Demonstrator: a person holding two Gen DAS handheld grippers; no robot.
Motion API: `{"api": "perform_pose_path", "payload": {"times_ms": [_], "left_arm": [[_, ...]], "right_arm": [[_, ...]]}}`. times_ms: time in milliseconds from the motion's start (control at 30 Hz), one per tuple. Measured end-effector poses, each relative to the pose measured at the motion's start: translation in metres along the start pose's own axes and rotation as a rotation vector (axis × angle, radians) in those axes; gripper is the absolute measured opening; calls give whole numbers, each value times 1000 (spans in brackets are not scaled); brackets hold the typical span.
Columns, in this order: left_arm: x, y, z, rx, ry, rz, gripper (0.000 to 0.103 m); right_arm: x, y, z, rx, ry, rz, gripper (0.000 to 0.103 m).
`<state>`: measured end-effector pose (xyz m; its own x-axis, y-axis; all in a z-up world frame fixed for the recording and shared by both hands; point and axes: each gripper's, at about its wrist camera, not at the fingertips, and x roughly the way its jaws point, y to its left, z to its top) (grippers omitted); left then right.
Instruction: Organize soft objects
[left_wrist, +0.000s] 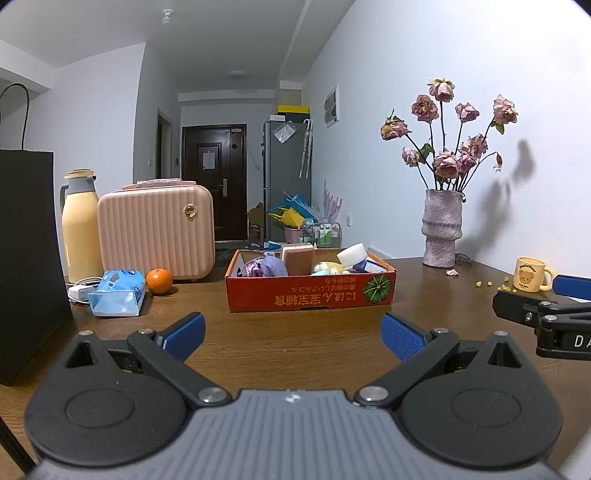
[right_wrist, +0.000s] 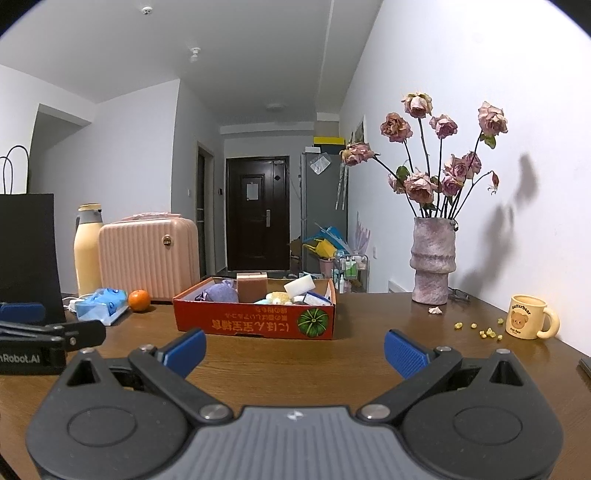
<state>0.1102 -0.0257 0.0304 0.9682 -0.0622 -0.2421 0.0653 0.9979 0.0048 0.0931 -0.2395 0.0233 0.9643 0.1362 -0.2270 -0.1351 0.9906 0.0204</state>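
While both tools hover low over the wooden table (left_wrist: 295, 343), we find ourselves at the very start or the very end of a cycle, and the pictures alone can't settle which. Our left gripper (left_wrist: 293, 334) has its blue pads spread wide with nothing between them; our right gripper (right_wrist: 294, 350) matches it, jaws wide and empty, just beside its partner.

Straight ahead sits the red cardboard box (left_wrist: 310, 291), well apart from both sets of fingers, and that's where the soft things are gathered. We can pick out a purple pouf (left_wrist: 271, 265) at the left end, a brown sponge block (left_wrist: 298, 258) standing upright in the middle, a white sponge (left_wrist: 352, 254) tilted toward the right, and something yellow and fluffy (left_wrist: 325, 266) low between them. Other small items in there are too cramped to name.

Off to the left, a blue tissue pack (left_wrist: 118, 293) lies on the table next to an orange (left_wrist: 159, 281), in front of the pink case (left_wrist: 155, 230). That pack looks like the one soft candidate outside the box.

Our read: the sorting step is open. Next move likely calls for swinging the left gripper toward the tissue pack, closing gently across its narrow side, then carrying it into the box without nudging the orange.
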Motion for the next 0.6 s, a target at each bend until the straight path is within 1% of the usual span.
{"api": "perform_pose_path", "payload": {"times_ms": [600], "left_arm": [[-3,0,0,-1,-7,0,103]], "right_arm": [[-4,7,3,-16,-13,6,103]]}}
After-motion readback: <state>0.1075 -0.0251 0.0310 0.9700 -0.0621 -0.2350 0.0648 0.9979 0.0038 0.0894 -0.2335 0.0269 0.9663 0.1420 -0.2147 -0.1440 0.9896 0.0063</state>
